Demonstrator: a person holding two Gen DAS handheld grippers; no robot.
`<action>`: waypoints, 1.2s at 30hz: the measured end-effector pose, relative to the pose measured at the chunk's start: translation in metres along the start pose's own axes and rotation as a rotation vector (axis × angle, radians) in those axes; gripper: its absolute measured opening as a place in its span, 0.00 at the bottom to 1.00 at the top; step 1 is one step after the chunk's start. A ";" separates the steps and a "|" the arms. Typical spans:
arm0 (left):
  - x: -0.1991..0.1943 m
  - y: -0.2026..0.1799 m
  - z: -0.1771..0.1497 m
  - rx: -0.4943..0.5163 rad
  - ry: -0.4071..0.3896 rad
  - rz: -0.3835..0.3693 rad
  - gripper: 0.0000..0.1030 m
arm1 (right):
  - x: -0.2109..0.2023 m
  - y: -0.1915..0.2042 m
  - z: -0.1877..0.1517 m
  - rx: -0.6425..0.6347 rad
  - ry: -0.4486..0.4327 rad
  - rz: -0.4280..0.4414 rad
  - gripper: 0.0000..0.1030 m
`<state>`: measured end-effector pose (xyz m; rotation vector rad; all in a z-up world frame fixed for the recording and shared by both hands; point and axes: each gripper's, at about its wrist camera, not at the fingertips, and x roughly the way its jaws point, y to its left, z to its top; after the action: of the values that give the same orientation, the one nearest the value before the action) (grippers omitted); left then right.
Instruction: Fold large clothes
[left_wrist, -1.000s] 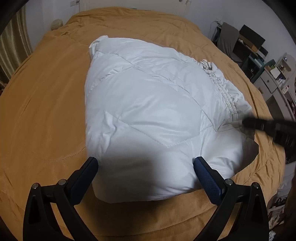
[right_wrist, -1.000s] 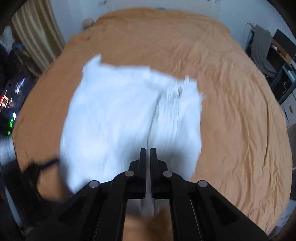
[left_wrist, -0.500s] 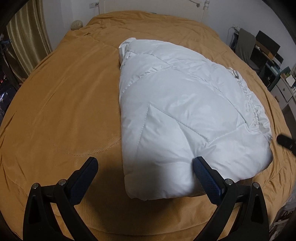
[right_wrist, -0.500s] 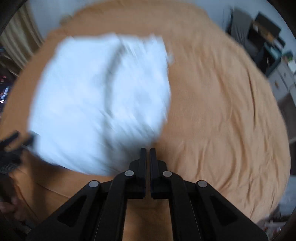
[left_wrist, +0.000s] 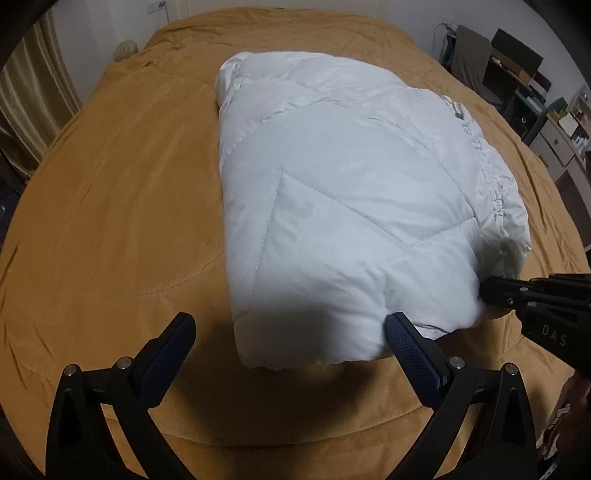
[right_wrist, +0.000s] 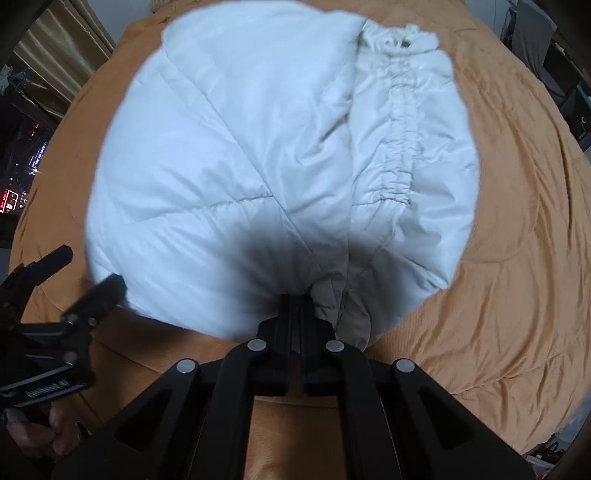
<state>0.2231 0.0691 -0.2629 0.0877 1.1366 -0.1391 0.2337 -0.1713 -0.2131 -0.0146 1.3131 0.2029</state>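
A white quilted puffer jacket (left_wrist: 351, 192) lies folded into a thick bundle on the orange bed cover (left_wrist: 110, 203). My left gripper (left_wrist: 288, 325) is open, wide apart, just above the jacket's near edge; its right finger (left_wrist: 406, 347) is by the fabric. In the right wrist view the jacket (right_wrist: 258, 147) fills the middle, with its gathered elastic seam at the right. My right gripper (right_wrist: 293, 299) is shut, its tips pushed against the jacket's near edge; I see no fabric between the jaws. From the left wrist view its tip (left_wrist: 485, 291) touches the jacket's near right corner.
The bed cover (right_wrist: 517, 240) spreads wide around the jacket. Curtains (left_wrist: 33, 92) hang at the left; a chair and shelves (left_wrist: 498, 74) stand at the right beyond the bed. A hand (right_wrist: 40, 435) holds the left gripper (right_wrist: 83, 273).
My right gripper, shut throughout, has come down from over the bare bed cover to the jacket's near edge. The left gripper has shifted sideways along that edge, still open.
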 end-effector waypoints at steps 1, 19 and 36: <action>-0.005 -0.003 0.002 0.016 -0.007 0.018 1.00 | -0.004 0.001 0.001 0.000 0.002 -0.010 0.05; -0.194 0.005 0.027 0.051 -0.142 0.186 1.00 | 0.019 0.030 0.003 0.008 0.199 -0.151 0.05; -0.268 0.019 0.031 -0.138 -0.012 0.063 1.00 | -0.191 0.068 0.020 0.031 0.075 -0.107 0.84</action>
<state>0.1434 0.1016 -0.0069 0.0001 1.1272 -0.0049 0.1965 -0.1291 -0.0178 -0.0673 1.3859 0.0914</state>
